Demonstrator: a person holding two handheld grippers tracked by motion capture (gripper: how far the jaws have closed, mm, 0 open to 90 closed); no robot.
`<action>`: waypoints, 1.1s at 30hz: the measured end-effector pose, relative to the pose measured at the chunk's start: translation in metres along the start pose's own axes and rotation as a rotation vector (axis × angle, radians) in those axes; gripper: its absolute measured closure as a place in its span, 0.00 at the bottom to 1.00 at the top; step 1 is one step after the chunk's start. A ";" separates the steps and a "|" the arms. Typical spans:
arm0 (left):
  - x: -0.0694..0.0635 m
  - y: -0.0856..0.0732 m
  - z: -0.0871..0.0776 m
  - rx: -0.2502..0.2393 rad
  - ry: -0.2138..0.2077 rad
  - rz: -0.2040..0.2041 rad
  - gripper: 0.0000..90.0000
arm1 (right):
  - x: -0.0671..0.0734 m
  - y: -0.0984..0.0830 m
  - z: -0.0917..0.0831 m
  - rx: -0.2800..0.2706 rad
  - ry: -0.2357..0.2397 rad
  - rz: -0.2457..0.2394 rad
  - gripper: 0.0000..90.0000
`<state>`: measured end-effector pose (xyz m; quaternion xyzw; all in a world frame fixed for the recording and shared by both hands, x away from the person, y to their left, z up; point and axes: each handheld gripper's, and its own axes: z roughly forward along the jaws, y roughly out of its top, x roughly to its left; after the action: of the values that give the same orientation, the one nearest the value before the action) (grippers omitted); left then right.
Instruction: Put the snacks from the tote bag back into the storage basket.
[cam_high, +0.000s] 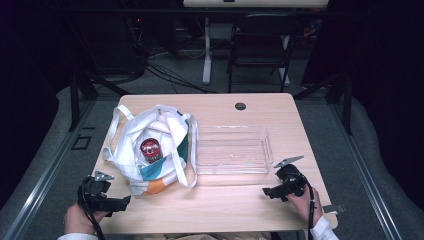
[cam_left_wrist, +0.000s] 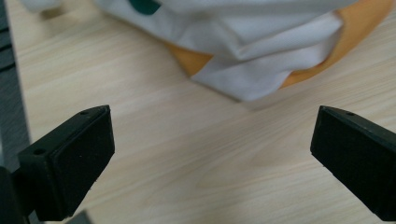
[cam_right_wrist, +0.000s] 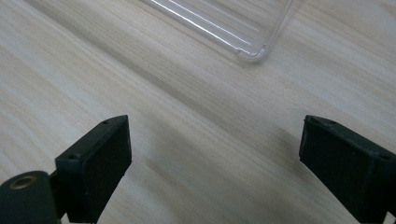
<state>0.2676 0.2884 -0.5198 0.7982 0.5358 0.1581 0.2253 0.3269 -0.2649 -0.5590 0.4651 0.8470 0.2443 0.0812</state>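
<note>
A white cloth tote bag with teal and orange patches lies on the left half of the wooden table. Inside its open mouth stands a dark bottle with a red cap. A clear plastic tray sits empty just right of the bag. My left gripper rests at the table's front left corner, open, its jaws wide apart over bare wood, with the bag's lower edge just ahead. My right gripper lies at the front right, open, a corner of the tray ahead of its jaws.
A round cable hole sits near the table's far edge. Beyond the table stand a dark folding chair, a white desk leg and loose cables on the floor. Bare wood runs along the front between the two grippers.
</note>
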 end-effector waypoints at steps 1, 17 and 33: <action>0.000 0.001 0.000 0.010 0.006 0.002 0.00 | 0.001 0.000 0.000 -0.008 0.001 0.006 0.10; -0.009 0.003 0.004 0.064 0.035 0.060 0.00 | 0.002 -0.001 0.001 -0.001 -0.001 0.004 0.10; -0.014 0.012 -0.010 0.020 0.037 0.076 0.00 | 0.002 -0.002 0.003 0.011 0.004 0.000 0.10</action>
<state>0.2669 0.2736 -0.5048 0.8171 0.5108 0.1761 0.2012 0.3255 -0.2630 -0.5619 0.4649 0.8485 0.2408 0.0770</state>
